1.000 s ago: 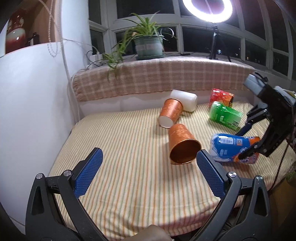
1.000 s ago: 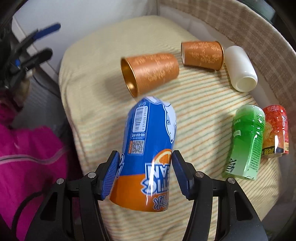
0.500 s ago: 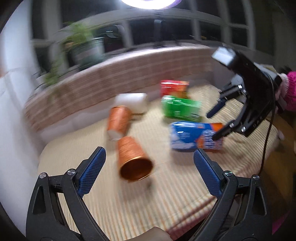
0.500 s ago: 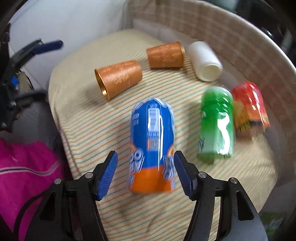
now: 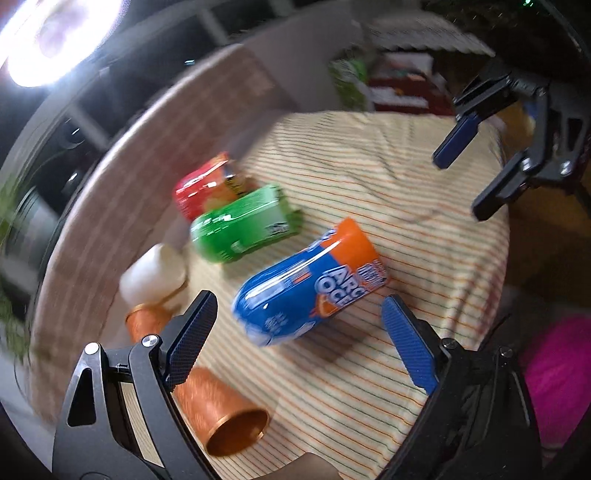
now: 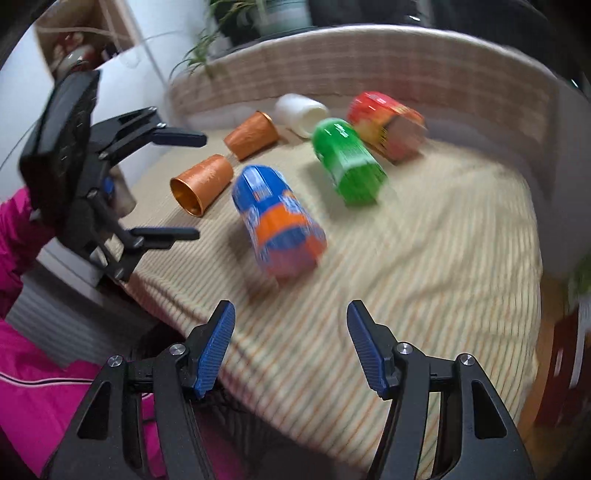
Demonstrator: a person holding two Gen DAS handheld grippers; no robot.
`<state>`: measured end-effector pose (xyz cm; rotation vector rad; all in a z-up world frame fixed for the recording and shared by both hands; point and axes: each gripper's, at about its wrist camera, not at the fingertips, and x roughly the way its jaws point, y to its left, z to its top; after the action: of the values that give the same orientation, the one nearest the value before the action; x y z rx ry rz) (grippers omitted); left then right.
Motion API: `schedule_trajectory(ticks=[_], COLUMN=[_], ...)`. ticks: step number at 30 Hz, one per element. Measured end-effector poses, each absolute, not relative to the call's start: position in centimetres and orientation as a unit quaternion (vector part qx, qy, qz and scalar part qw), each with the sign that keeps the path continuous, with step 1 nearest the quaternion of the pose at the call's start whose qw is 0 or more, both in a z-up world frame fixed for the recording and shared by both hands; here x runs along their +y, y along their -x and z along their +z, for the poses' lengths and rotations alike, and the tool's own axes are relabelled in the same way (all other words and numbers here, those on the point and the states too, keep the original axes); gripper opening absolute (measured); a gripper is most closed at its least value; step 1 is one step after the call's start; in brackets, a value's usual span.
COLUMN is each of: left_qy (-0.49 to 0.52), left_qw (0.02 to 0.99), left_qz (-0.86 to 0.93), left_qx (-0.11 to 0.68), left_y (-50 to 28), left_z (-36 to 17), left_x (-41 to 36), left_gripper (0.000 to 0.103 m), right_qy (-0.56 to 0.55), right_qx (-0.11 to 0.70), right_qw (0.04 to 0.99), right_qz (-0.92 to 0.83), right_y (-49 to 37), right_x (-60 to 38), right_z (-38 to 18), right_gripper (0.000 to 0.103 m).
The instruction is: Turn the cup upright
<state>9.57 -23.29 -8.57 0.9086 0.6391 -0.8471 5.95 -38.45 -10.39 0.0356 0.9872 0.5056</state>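
A home room set up for filming: a striped cloth point(image 6: 424, 236) covers the desk, a checked cushioned ledge point(image 6: 369, 62) backs it, a potted plant point(image 6: 273, 14) stands behind that ledge, and a ring light point(image 5: 48, 37) glows above.

Far copper cup point(image 5: 147, 322) half hidden behind left fingers point(image 5: 192, 334); red cup point(image 6: 384, 123) motion-blurred, print unreadable

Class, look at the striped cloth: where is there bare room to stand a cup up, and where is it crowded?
Free: the wide stretch of striped cloth right of the blue cup and in front of the green cup, running to the near edge by the right gripper. Crowded: the back left, where two copper cups, the white cup and the red cup lie close.
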Motion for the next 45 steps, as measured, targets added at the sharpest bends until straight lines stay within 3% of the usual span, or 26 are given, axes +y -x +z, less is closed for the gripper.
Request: schedule_trajectory(ticks=[9, 16, 18, 20, 31, 45], left_qy=[-0.558, -0.585, -0.587, -0.583, -0.500, -0.272], left_qw=[0.663, 0.634, 0.631, 0.635, 0.689, 0.819], left_qz=[-0.407, -0.415, -0.416, -0.416, -0.417, -0.375], left_qx=[0.287, 0.288, 0.290, 0.288, 0.319, 0.339], left_y=[-9.9, -11.1, -11.2, -11.3, -12.8, -14.1], left_z=[-13.5, -15.7, -16.1, -16.2, -14.0, -10.3], left_x=[-26.9, -28.7, -28.8, -29.0, -27.9, -21.3], left_gripper=[0.094, 0.093, 0.086, 0.086, 0.074, 0.072], right_qy=[-0.114, -0.149, -0.150, -0.151, -0.149, -0.139], right_qx=[0.481, 0.479, 0.479, 0.479, 0.477, 0.464], right_qw=[0.846, 0.847, 0.847, 0.847, 0.846, 0.852], right_qz=[0.197, 0.174, 0.175, 0.175, 0.184, 0.199], right_y=[-1.5, 0.2, 0.2, 0.1, -1.3, -2.5], right_x=[-41.7, -43.5, -43.5, -43.5, -42.5, -40.1], right_z=[-12.4, -12.5, -12.3, -12.3, -12.4, -11.9], right_gripper=[0.062, 0.062, 0.063, 0.062, 0.062, 0.062])
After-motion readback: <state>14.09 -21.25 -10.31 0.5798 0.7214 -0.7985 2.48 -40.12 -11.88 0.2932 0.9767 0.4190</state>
